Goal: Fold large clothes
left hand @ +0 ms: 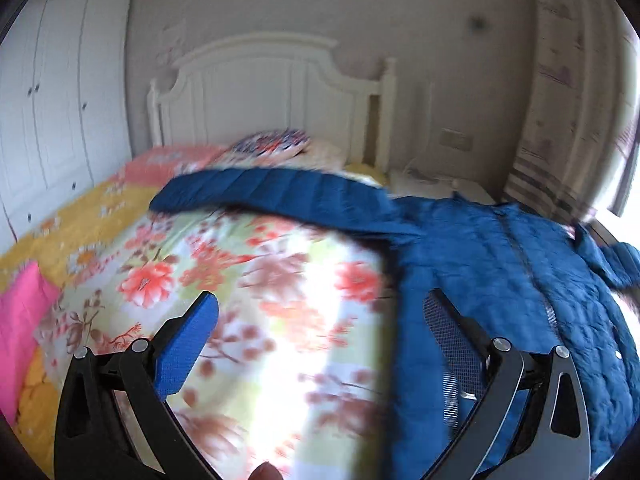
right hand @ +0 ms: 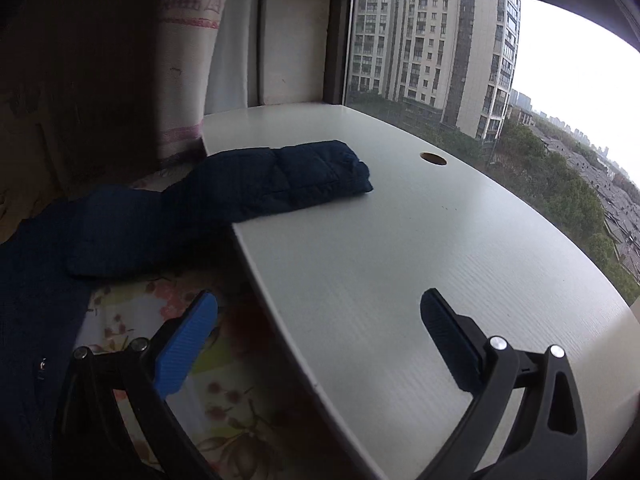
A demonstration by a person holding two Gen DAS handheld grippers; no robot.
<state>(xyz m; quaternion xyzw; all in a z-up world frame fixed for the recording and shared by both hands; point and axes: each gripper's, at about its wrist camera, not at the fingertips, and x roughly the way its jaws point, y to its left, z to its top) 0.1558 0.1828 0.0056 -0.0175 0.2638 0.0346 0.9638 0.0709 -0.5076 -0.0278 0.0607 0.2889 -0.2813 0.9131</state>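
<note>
Jacket (left hand: 500, 264) first: it is lying spread on the floral quilt (left hand: 248, 280), front up with the zipper showing, and neither of your grippers is touching it.

Your left gripper (left hand: 320, 308) is hovering with its jaws spread wide and nothing between them. Its left pad is hanging over the bare quilt, while its right pad is sitting in front of the jacket's body near the zipper; whether it is brushing the fabric you cannot tell, since the view is blurred. Beyond the jaws, one sleeve (left hand: 272, 194) is stretching out leftward across the bed toward a patterned pillow (left hand: 272, 144) and the white headboard (left hand: 272, 92). A pink cloth (left hand: 20, 320) is lying at the quilt's left edge, with a white wardrobe (left hand: 60, 92) behind it.

Your right gripper (right hand: 318, 308) is also gaping wide and holding nothing. Its left pad is hanging above the quilt, its right pad above a white desk (right hand: 400, 260) beside the bed. Farther out, the jacket's other sleeve (right hand: 280, 180) is draping off the bed with its cuff resting on the desk's near corner. A curtain (right hand: 188, 60) is hanging behind it, and the window (right hand: 440, 60) is showing apartment towers.
</note>
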